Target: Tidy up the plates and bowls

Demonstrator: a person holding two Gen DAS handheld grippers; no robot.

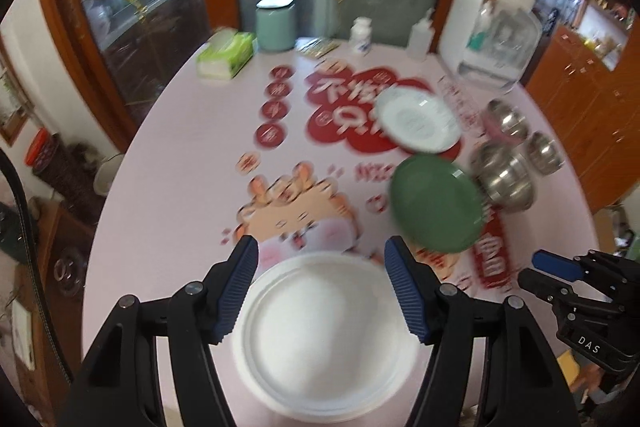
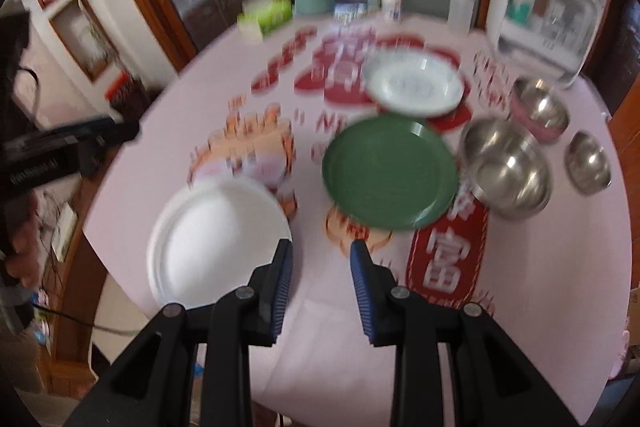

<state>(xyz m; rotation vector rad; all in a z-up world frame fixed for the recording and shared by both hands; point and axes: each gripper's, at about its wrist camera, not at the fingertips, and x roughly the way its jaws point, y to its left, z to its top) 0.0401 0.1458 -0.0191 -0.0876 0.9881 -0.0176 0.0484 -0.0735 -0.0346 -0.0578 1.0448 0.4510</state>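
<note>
A plain white plate (image 1: 320, 335) lies on the pink printed tablecloth (image 1: 180, 155) near the front edge. My left gripper (image 1: 322, 243) hovers above it, open, its blue pads apart from the plate. To the right lie a green plate (image 2: 390, 173) and, behind it, a white patterned deep plate (image 2: 414, 87). Three steel bowls stand at the right: a large one (image 2: 506, 167), a pink-sided one (image 2: 540, 107) and a small one (image 2: 588, 163). My right gripper (image 2: 322, 244) hangs open over bare cloth between the white plate (image 2: 216, 239) and the green plate, holding nothing.
Along the table's far edge stand a green tissue pack (image 1: 226, 55), a mint canister (image 1: 274, 25), a white bottle (image 1: 360, 37), a pump bottle (image 1: 420, 35) and a white appliance (image 1: 492, 35). A wooden glass-door cabinet rises behind. A hand (image 2: 20, 251) shows at the far left.
</note>
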